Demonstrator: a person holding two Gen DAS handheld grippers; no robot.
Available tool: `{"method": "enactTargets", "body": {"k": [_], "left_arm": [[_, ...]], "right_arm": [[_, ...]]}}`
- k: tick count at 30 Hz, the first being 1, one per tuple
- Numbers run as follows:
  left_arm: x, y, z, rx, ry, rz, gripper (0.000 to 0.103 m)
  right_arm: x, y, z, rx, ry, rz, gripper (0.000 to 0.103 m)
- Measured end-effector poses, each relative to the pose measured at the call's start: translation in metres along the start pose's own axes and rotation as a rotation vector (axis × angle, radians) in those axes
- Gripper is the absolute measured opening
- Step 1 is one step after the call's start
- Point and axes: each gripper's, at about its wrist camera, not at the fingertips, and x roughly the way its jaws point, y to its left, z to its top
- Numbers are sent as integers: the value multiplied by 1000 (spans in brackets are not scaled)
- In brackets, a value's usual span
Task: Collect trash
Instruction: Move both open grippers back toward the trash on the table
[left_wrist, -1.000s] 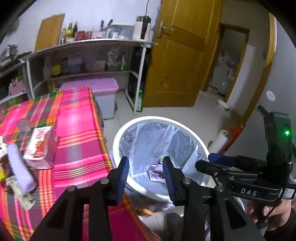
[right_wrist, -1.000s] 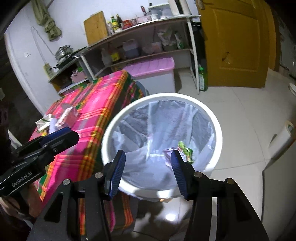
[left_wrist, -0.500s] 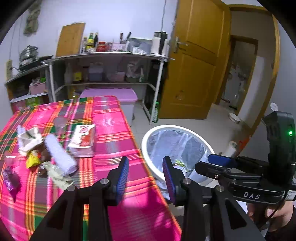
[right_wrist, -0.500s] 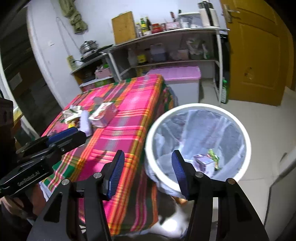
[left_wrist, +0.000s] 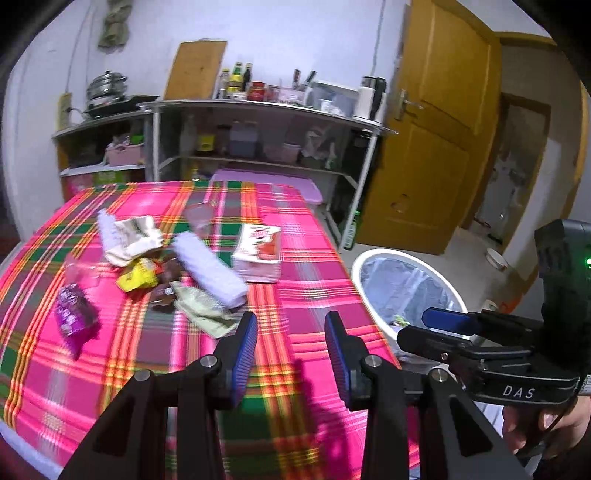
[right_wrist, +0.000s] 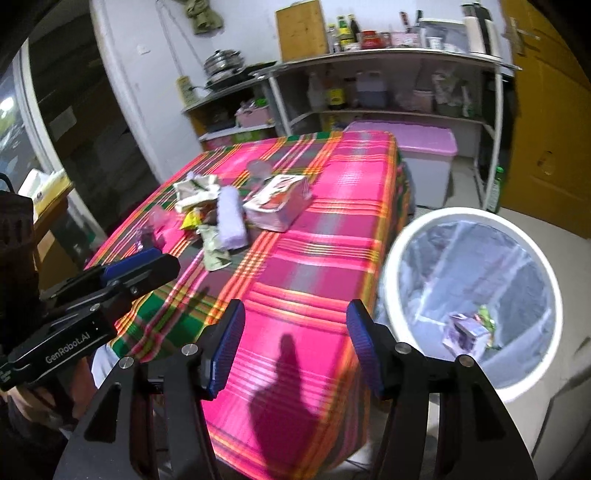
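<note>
hovering my left gripper (left_wrist: 290, 343) and right gripper (right_wrist: 295, 343), both jaws apart and empty, over the pink plaid tablecloth (left_wrist: 303, 280); crumpled wrappers pile (left_wrist: 155, 273) sits mid-table, white round lined trash bin (right_wrist: 391, 280) just beside it.

The bench (left_wrist: 303, 295) carries a pink plaid cloth. On it lie a purple packet (left_wrist: 74, 314), a yellow wrapper (left_wrist: 138, 278), a white roll (left_wrist: 210, 275), crumpled paper (left_wrist: 129, 236) and a red-white carton (left_wrist: 258, 253), clustered together.
</note>
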Motion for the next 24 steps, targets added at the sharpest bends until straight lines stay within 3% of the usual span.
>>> {"method": "enactTargets", "body": {"k": [10,15,24], "left_arm": [[-10,65,-7,-87,-14,141,38],[-16,101,-6,-131,-33,207,48],[-7,151,-1,-165,-21,290,51]], "right_arm": [[36,30,16,-67,39,45,58],[58,39,30,-84,61,55,58],[96,49,51,-108,95,72,58]]}}
